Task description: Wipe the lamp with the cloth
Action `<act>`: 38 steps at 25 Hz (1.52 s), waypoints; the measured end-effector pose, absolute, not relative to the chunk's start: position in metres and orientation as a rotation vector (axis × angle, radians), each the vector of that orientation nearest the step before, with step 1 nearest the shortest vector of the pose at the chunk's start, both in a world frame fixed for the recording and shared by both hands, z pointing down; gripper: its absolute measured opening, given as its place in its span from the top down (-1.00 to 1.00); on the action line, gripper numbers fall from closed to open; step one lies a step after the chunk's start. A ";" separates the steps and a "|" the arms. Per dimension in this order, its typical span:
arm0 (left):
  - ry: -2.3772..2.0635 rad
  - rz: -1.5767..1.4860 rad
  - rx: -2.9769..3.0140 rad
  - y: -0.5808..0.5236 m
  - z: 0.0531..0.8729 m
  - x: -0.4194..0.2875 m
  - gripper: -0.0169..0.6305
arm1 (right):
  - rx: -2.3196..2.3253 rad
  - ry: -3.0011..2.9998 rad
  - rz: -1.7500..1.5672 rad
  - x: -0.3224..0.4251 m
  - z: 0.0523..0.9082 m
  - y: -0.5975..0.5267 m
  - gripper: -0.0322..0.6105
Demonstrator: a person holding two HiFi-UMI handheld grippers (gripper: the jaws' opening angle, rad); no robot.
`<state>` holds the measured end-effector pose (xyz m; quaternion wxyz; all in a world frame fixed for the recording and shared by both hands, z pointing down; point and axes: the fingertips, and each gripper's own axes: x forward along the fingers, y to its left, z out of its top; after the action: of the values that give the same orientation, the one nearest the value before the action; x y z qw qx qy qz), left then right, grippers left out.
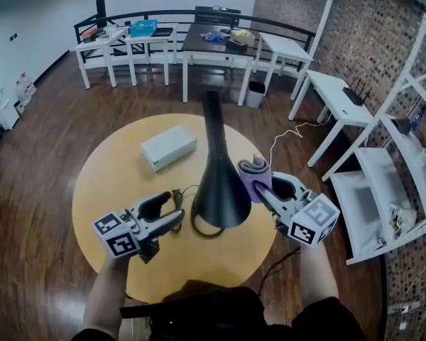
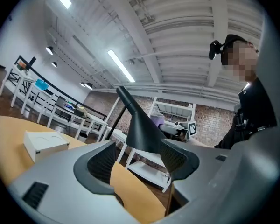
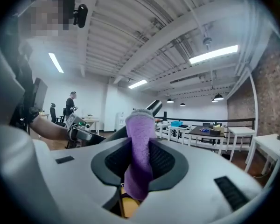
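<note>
A black lamp (image 1: 218, 190) with a cone shade and a slanted stem stands on the round yellow table (image 1: 106, 183). My right gripper (image 1: 264, 188) is at the shade's right side, shut on a folded purple cloth (image 1: 255, 176). The cloth (image 3: 139, 148) stands up between the jaws of the right gripper (image 3: 139, 164), with the lamp stem (image 3: 153, 106) behind it. My left gripper (image 1: 176, 217) is raised at the shade's lower left, open and holding nothing. In the left gripper view the left gripper (image 2: 137, 160) faces the lamp shade (image 2: 142, 132), with the cloth (image 2: 157, 120) beyond.
A white box (image 1: 168, 147) lies on the table behind and left of the lamp. The lamp's cord (image 1: 287, 135) runs off the table's right edge. White tables (image 1: 339, 98) and shelving (image 1: 383, 183) stand to the right, more tables along the back rail.
</note>
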<state>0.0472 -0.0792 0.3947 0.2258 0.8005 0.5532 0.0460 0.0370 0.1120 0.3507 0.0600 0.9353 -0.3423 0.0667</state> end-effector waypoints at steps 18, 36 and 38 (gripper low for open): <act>1.578 0.179 2.023 -0.023 0.389 0.039 0.12 | 3.006 -0.996 0.318 -0.005 0.394 0.126 0.60; 1.715 0.246 1.970 -0.081 0.405 0.017 0.11 | 3.144 -0.713 0.191 -0.073 0.375 0.069 0.60; 1.674 0.239 2.001 -0.099 0.406 0.018 0.11 | 3.115 -0.730 0.162 -0.070 0.372 0.059 0.60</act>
<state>0.0184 -0.0987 0.4064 0.2579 0.7381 0.6172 0.0881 -0.0704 0.0591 0.3719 -0.0311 0.9719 -0.2277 0.0504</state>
